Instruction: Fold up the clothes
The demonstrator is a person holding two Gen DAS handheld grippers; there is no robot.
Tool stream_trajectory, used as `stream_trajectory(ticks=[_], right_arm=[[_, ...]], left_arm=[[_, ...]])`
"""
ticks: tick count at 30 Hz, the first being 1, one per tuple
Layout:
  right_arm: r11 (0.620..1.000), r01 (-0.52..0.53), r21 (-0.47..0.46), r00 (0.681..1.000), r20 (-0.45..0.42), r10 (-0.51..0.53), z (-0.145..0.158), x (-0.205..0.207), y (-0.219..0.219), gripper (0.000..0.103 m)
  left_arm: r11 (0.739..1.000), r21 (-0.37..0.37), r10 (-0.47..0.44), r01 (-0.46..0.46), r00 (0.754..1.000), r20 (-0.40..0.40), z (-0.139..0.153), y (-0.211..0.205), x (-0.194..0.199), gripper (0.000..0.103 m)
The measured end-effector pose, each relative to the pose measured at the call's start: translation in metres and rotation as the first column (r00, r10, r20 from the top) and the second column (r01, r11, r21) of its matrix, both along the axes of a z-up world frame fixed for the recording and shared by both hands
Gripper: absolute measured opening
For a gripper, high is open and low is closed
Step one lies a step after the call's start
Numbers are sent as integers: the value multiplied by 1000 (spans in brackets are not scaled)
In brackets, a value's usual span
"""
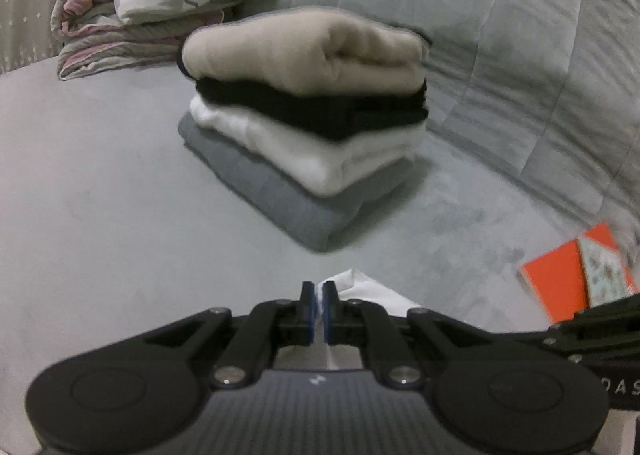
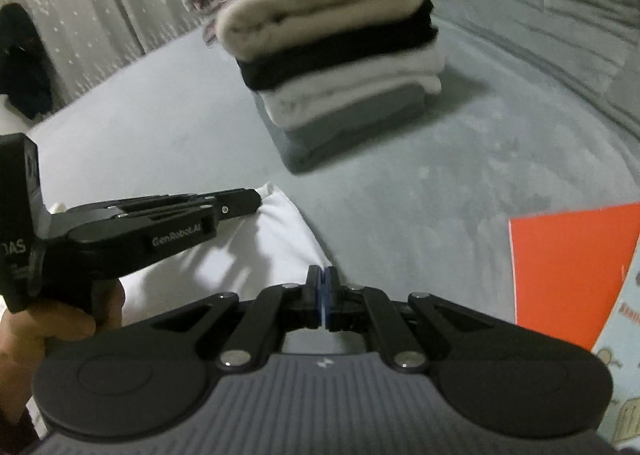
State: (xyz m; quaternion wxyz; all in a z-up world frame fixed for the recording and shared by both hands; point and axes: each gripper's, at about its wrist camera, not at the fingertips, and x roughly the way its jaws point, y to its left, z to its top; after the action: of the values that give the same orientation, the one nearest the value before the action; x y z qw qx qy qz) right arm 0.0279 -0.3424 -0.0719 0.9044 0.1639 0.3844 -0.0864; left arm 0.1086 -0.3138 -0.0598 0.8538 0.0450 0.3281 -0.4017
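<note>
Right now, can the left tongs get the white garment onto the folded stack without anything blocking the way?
Probably yes. The left tongs are shut on the white garment, and only bare grey bedspread lies between them and the folded stack. The orange book sits off to the side.

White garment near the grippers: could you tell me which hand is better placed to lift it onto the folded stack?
Probably left. The left gripper is shut on a corner of the white garment, with the folded stack straight ahead. The right gripper is shut too, but whether it pinches cloth is unclear.
</note>
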Motion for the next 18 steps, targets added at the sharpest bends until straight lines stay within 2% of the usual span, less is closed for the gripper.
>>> stream_trajectory(ticks=[4,8,12,18], right_arm=[[999,-6,-39,1000,-26,5,-2,3,6,2],[999,-9,-53,1000,-1,9,7,-2,11,2],[994,-1,-107,1000,14,2,14,-11,14,2],[994,12,-104,998,-54,-18,2,-5,7,2]], left_arm=[[1000,0,18,-18,1000,10,-3,-2,-2,4],[999,-42,6,-4,999,39,8,-5,-10,3],[999,-49,4,-3,999,32,10,-15,-10,3],[1000,18,11,-12,1000,24,-5,-27,-12,4]])
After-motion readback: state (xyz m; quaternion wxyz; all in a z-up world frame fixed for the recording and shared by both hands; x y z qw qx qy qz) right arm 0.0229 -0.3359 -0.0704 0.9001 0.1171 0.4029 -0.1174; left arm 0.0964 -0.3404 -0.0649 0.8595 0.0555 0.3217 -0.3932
